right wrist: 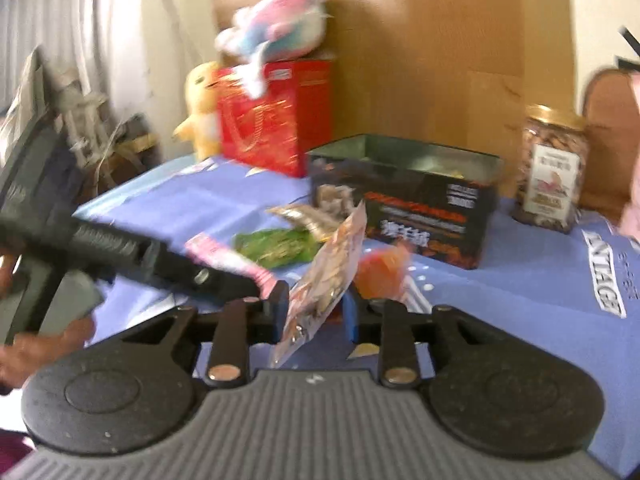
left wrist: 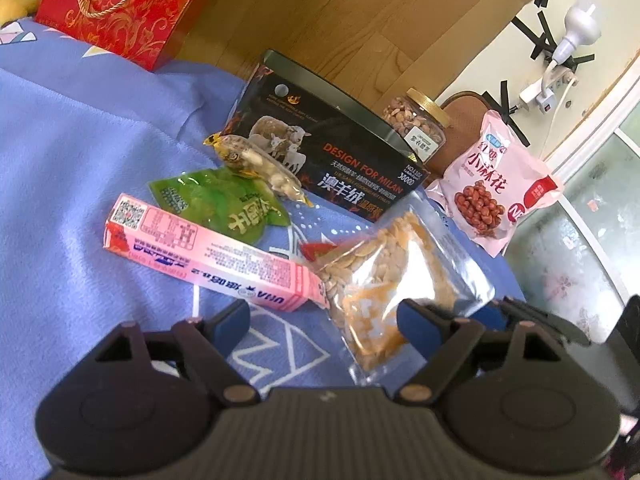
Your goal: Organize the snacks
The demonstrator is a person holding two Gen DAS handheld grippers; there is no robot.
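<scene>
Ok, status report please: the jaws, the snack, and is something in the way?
Left gripper: jaws open, empty. Right gripper: jaws shut on seed packet, held on edge. Orange packet lies before the box.

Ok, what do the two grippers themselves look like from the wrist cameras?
Both match: the left gripper and right gripper have black linkage arms with copper-coloured rivets, round black discs either side, a grey ribbed body in the middle, and blue pads on the fingertips.
</scene>
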